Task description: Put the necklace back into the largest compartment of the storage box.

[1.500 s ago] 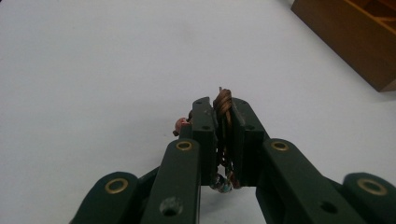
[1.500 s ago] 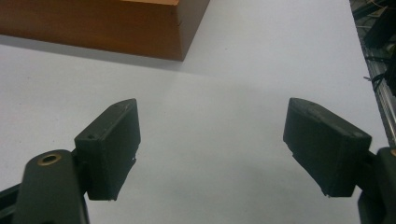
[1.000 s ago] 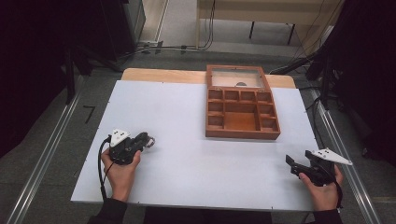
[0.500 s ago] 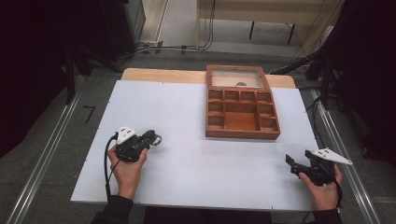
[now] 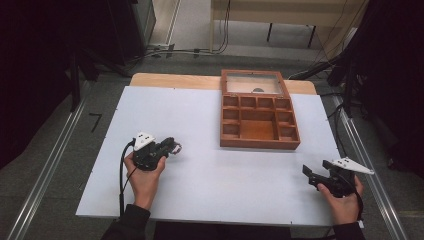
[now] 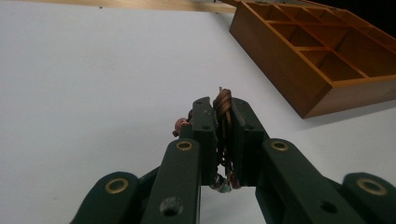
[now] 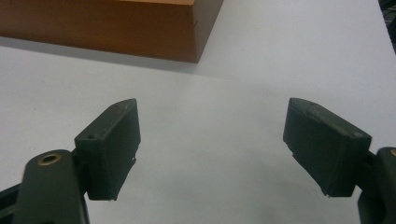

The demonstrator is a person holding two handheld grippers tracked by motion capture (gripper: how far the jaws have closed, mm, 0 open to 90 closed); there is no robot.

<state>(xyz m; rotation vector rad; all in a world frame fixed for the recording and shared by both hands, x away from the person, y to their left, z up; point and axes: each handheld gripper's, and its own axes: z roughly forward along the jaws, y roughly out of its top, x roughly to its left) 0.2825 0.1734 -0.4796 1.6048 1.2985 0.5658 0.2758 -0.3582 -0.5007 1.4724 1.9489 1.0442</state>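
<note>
Two grippers over one big white table (image 5: 210, 130), and biggest thing on it is the wooden compartment box (image 5: 260, 117) sitting up around 1 o'clock from the table's middle, its lid (image 5: 254, 82) open and lying back toward 12. Its long side runs roughly 12 to 6 in the high view; all the little cells I can make out look bare wood.

Right gripper (image 5: 320, 177) is down at about 4 o'clock near the table's near edge, held in the right hand (image 5: 345, 200). Its jaws are spread wide apart with just white tabletop between them, and a corner of the box is up ahead in the right gripper view.

Left gripper (image 5: 172, 147) sits around 8 o'clock, pointing toward 3, jaws pinched together on a small beaded bracelet thing (image 6: 223, 105). A brownish coil pokes up above the tips and a few beads hang out below, so it runs up-down between the jaws
</note>
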